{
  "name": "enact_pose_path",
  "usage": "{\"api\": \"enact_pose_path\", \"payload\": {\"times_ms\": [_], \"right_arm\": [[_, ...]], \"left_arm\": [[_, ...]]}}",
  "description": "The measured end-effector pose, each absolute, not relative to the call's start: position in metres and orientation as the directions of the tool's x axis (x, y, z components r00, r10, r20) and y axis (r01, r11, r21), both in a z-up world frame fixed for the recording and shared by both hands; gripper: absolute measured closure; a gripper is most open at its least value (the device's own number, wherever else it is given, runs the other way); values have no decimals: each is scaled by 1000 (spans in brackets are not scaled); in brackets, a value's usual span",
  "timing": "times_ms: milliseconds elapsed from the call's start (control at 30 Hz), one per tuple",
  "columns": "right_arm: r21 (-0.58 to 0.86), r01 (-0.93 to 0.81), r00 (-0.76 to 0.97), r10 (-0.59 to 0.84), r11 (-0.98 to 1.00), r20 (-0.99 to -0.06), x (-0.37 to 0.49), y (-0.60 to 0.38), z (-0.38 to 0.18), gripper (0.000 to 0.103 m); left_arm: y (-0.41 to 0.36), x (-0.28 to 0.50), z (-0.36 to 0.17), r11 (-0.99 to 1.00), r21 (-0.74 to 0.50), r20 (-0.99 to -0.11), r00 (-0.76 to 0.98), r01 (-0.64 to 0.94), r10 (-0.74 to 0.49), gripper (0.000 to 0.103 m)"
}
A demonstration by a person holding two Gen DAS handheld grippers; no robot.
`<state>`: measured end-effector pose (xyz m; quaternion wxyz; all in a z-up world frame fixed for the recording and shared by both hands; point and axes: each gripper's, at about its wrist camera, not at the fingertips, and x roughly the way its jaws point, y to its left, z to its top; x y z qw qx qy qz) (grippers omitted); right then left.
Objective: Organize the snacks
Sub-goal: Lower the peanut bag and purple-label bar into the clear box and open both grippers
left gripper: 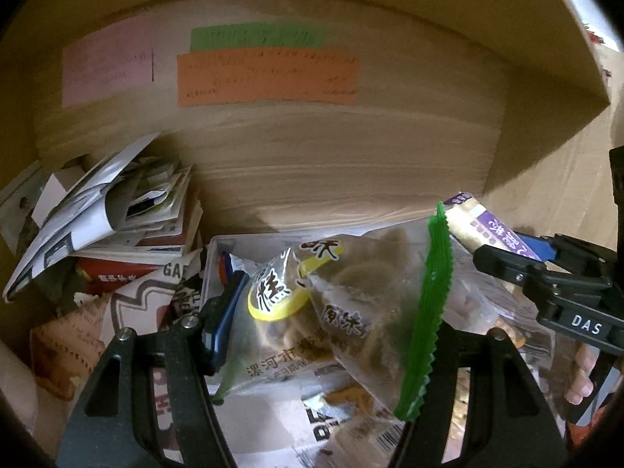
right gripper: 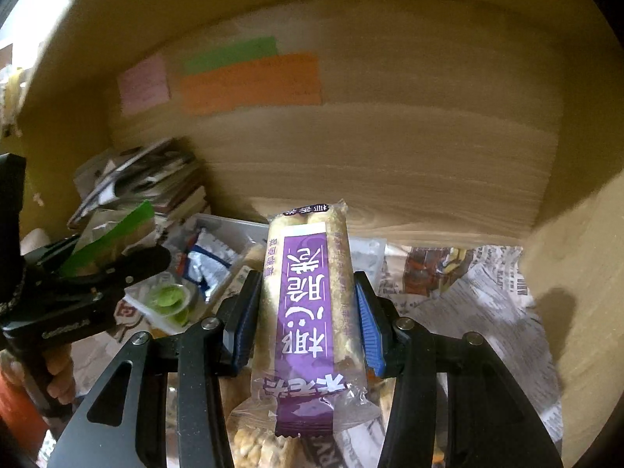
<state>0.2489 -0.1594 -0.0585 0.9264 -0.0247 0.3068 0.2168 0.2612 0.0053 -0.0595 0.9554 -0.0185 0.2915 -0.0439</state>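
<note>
Inside a wooden cabinet [right gripper: 390, 148] with pink, green and orange paper notes [right gripper: 249, 82] stuck on its back wall, a clear plastic bin [left gripper: 218, 241] of snacks sits on newspaper [right gripper: 468, 284] beside a stack of booklets [left gripper: 117, 210]. Above the bin, the left gripper [left gripper: 323, 331] clamps a clear green-edged bag of brown snacks [left gripper: 366, 312], its green seam running upright and slightly tilted. Just to its right, the right gripper [right gripper: 308, 316] pinches a purple-labelled rice cracker pack [right gripper: 308, 304] across its width — long axis in line with the fingers, far end pointing toward the back wall.
</note>
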Motion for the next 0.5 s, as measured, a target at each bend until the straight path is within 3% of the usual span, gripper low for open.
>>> {"api": "enact_pose_path", "payload": {"times_ms": [500], "right_arm": [[75, -422, 643, 357, 904, -678, 288, -136, -92, 61]], "left_arm": [[14, 298, -90, 997, -63, -640, 766, 34, -66, 38]]}}
